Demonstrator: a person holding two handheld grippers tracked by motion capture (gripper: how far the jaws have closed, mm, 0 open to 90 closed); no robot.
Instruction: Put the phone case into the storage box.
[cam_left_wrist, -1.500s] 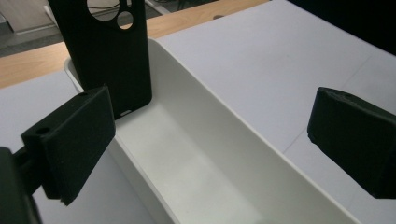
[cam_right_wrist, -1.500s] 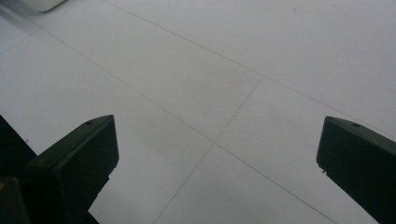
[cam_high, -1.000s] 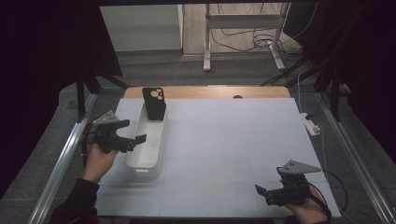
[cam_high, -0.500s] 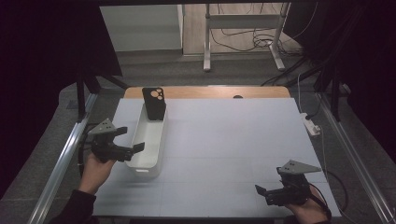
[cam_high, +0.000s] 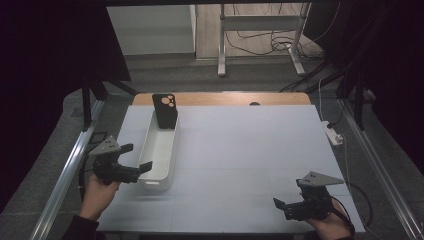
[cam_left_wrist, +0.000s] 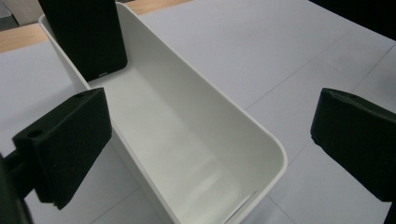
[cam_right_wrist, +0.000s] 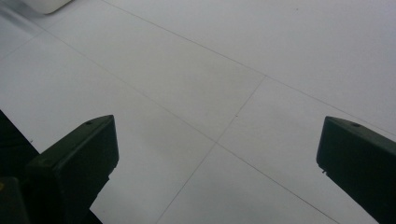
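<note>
No writing is showing on the black phone case (cam_high: 165, 110), which is leaning at the far end of the white bin (cam_high: 159, 150). The left gripper (cam_high: 136, 159) is now straddling the bin's near left rim, jaws spread. The right gripper (cam_high: 289, 207), released, is hovering unmoved over the white table (cam_high: 250, 150).

Phone case (cam_high: 165, 110) upright in bin's (cam_high: 150, 150) far end, table's (cam_high: 250, 150) left.

The bin (cam_left_wrist: 196, 140) looked like smooth white plastic with a faint sheen. In its far end stood a matt black case (cam_left_wrist: 84, 35), probably plastic. Under the bin, the mat (cam_high: 250, 150) was matt pale grey; beyond it showed a wood edge (cam_high: 225, 98).
</note>
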